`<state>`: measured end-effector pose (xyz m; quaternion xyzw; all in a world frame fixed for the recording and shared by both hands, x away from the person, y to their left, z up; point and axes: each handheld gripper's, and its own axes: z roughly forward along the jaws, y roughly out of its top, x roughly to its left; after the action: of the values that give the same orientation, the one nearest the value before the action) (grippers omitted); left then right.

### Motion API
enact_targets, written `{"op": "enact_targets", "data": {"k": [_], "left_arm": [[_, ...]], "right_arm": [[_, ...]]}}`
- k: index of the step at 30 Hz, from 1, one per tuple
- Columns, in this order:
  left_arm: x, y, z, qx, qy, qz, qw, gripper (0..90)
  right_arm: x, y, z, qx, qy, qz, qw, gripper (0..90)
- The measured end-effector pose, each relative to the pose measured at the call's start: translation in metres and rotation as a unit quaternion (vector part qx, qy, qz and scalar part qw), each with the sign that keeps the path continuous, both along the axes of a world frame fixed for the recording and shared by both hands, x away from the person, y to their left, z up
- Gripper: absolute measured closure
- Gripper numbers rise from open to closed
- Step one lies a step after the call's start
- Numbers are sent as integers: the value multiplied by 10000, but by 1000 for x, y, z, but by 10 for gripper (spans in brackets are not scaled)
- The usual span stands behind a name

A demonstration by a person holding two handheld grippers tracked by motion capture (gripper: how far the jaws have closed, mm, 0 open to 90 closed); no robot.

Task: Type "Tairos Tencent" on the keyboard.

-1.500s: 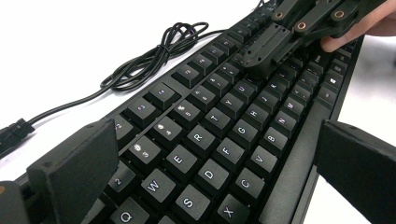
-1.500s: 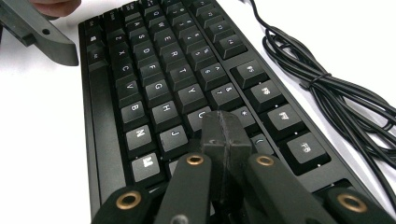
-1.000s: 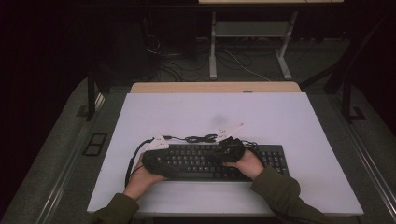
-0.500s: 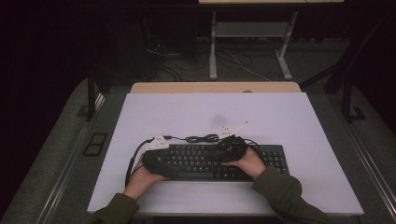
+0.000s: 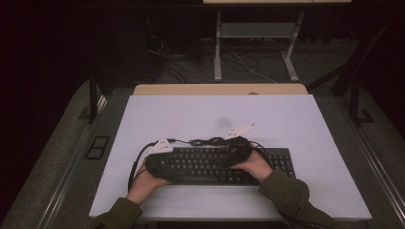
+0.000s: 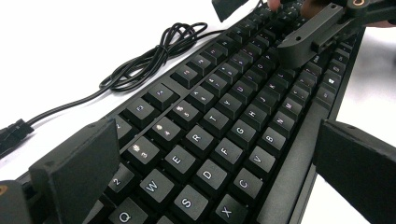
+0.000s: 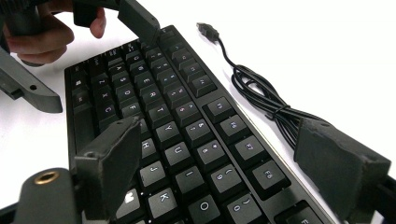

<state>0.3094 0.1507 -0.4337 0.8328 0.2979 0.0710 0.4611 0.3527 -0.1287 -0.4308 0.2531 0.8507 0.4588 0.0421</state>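
The black keyboard (image 5: 224, 164) lies flat on the white bench (image 5: 286, 124), low and centre in the high view, with its bundled USB cable (image 7: 266, 100) coiled on the bench just beyond its far edge. The right gripper (image 7: 224, 163) has just been opening: its jaws now stand wide apart over the number and letter rows, one above the keys and the other out past the keyboard's far edge, and no pad presses on a key or on the case. The keyboard is therefore released on this side and rests on the bench. The left gripper (image 6: 210, 172) is also spread, one jaw beside the keyboard's upper edge and the other off its near edge, straddling the left key block without clamping it. Both hands hold position over the keyboard. Judged from this, a placing or adjusting step has ended and the keyboard is free for a fresh grasp.
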Motion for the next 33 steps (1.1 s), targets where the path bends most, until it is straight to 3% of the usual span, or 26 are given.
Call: {"op": "enact_targets", "data": {"k": [4, 12, 26, 33], "left_arm": [[0, 0, 1, 18, -23, -15, 10000, 31], [0, 1, 3, 2, -88, 0, 10000, 175], [4, 3, 5, -58, -4, -80, 10000, 701], [6, -1, 4, 9, 89, -184, 9998, 887]], "right_arm": [[0, 0, 0, 4, 2, -13, 10000, 149], [1, -1, 1, 32, 7, -45, 10000, 149], [1, 0, 0, 41, 31, -50, 10000, 149], [0, 0, 0, 56, 20, -38, 10000, 149]]}}
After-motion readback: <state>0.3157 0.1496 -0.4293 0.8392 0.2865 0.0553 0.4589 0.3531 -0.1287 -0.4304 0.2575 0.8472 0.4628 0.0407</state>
